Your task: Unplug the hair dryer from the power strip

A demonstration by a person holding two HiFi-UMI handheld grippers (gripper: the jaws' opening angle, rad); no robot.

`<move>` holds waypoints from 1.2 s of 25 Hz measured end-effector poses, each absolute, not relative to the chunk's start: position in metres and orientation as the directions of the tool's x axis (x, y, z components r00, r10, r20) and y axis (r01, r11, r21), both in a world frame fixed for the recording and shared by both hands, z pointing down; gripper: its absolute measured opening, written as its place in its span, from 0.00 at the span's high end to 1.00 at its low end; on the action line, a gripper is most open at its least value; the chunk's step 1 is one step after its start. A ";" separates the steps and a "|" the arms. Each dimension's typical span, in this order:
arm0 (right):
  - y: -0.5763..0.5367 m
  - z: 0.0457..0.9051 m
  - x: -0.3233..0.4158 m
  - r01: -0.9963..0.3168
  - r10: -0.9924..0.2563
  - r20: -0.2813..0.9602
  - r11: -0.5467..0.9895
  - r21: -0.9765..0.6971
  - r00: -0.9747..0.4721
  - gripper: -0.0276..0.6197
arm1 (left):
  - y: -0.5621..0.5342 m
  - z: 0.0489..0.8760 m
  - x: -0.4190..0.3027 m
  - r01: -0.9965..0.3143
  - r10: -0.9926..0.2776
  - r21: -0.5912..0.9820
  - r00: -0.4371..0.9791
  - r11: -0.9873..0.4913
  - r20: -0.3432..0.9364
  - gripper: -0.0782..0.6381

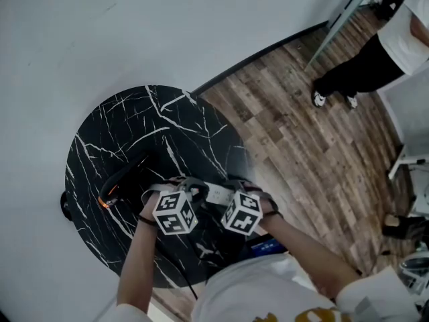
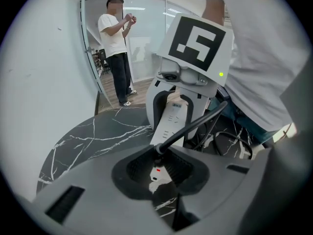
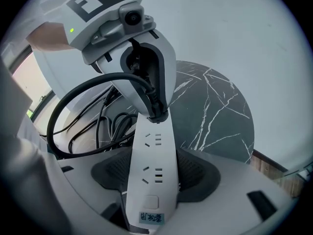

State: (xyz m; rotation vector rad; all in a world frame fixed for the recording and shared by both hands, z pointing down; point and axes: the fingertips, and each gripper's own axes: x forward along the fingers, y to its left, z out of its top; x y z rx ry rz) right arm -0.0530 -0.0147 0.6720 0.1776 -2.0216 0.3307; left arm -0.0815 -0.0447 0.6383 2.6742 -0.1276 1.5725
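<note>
Left fingers apparently pinch the plug at the power strip's far end. Right fingers clamp its near end, the strip lying lengthwise between them.

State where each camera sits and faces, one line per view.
Head view: on the person's head, steeply down at the marble table; forearms, left gripper, right gripper show.
Left gripper view: rides it, along its fingers past the plug to the right gripper.
Right gripper view: rides it, along the power strip to the left gripper.
Both gripper views share the power strip.
</note>
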 end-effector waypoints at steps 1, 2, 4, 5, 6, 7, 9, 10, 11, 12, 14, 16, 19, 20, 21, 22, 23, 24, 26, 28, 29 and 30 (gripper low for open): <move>-0.015 0.672 -0.054 -0.267 0.016 0.889 0.951 -0.155 -0.457 0.55 | -0.045 0.639 -0.082 -0.090 -0.043 0.001 0.480 -0.996 0.876 0.81; -0.015 0.672 -0.054 -0.269 0.015 0.889 0.951 -0.154 -0.457 0.55 | -0.045 0.639 -0.082 -0.093 -0.035 0.011 0.479 -0.996 0.877 0.81; -0.014 0.674 -0.052 -0.274 0.016 0.892 0.949 -0.156 -0.452 0.55 | -0.044 0.640 -0.082 -0.100 -0.028 0.023 0.479 -0.995 0.878 0.81; -0.013 0.674 -0.051 -0.276 0.016 0.893 0.948 -0.156 -0.449 0.55 | -0.044 0.640 -0.082 -0.104 -0.025 0.028 0.479 -0.994 0.877 0.81; -0.013 0.675 -0.051 -0.276 0.017 0.894 0.948 -0.156 -0.447 0.55 | -0.044 0.640 -0.082 -0.106 -0.024 0.031 0.479 -0.994 0.877 0.81; -0.013 0.675 -0.051 -0.275 0.017 0.895 0.949 -0.154 -0.445 0.55 | -0.044 0.640 -0.082 -0.107 -0.023 0.032 0.479 -0.994 0.877 0.81; -0.016 0.675 -0.052 -0.270 0.013 0.892 0.951 -0.151 -0.452 0.55 | -0.046 0.640 -0.082 -0.102 -0.021 0.031 0.476 -0.994 0.879 0.81; -0.017 0.675 -0.053 -0.270 0.009 0.886 0.951 -0.151 -0.463 0.55 | -0.046 0.641 -0.082 -0.096 -0.021 0.028 0.474 -0.995 0.880 0.81; -0.017 0.675 -0.054 -0.272 0.005 0.881 0.950 -0.152 -0.473 0.55 | -0.047 0.641 -0.083 -0.091 -0.021 0.025 0.472 -0.996 0.881 0.81; -0.017 0.675 -0.054 -0.276 0.002 0.877 0.949 -0.153 -0.480 0.55 | -0.047 0.642 -0.082 -0.088 -0.021 0.023 0.472 -0.996 0.881 0.81; -0.015 0.676 -0.052 -0.283 0.002 0.879 0.946 -0.156 -0.476 0.55 | -0.045 0.643 -0.081 -0.090 -0.021 0.025 0.479 -0.996 0.877 0.81; -0.015 0.678 -0.051 -0.282 0.007 0.885 0.947 -0.156 -0.465 0.55 | -0.045 0.644 -0.081 -0.104 -0.027 0.028 0.487 -0.994 0.873 0.81; -0.014 0.678 -0.051 -0.283 0.010 0.888 0.946 -0.157 -0.460 0.55 | -0.045 0.643 -0.082 -0.137 -0.080 -0.016 0.475 -0.990 0.876 0.81; -0.014 0.679 -0.050 -0.283 0.010 0.889 0.946 -0.156 -0.457 0.55 | -0.044 0.643 -0.081 -0.145 -0.107 -0.043 0.467 -0.988 0.878 0.81; -0.014 0.679 -0.050 -0.282 0.009 0.890 0.947 -0.153 -0.455 0.55 | -0.044 0.643 -0.081 -0.152 -0.131 -0.067 0.460 -0.986 0.878 0.81; -0.015 0.679 -0.050 -0.279 0.007 0.891 0.949 -0.149 -0.454 0.55 | -0.044 0.644 -0.082 -0.159 -0.143 -0.078 0.455 -0.984 0.879 0.81; -0.016 0.679 -0.050 -0.275 0.005 0.891 0.950 -0.145 -0.454 0.55 | -0.044 0.645 -0.083 -0.165 -0.139 -0.071 0.453 -0.984 0.881 0.81; -0.016 0.679 -0.052 -0.271 0.005 0.891 0.952 -0.143 -0.455 0.55 | -0.043 0.646 -0.084 -0.165 -0.117 -0.046 0.451 -0.985 0.885 0.81; -0.016 0.679 -0.053 -0.268 0.007 0.890 0.953 -0.145 -0.455 0.55 | -0.043 0.648 -0.086 -0.143 -0.039 0.026 0.432 -0.989 0.901 0.81; -0.017 0.679 -0.053 -0.273 0.005 0.890 0.951 -0.145 -0.456 0.55 | -0.044 0.648 -0.085 -0.108 0.036 0.086 0.400 -0.990 0.916 0.81; -0.018 0.680 -0.052 -0.278 0.003 0.890 0.949 -0.146 -0.457 0.55 | -0.044 0.649 -0.084 -0.093 0.057 0.101 0.390 -0.991 0.919 0.81; -0.018 0.680 -0.052 -0.285 0.003 0.891 0.947 -0.149 -0.454 0.55 | -0.044 0.648 -0.083 -0.085 0.064 0.105 0.389 -0.991 0.919 0.81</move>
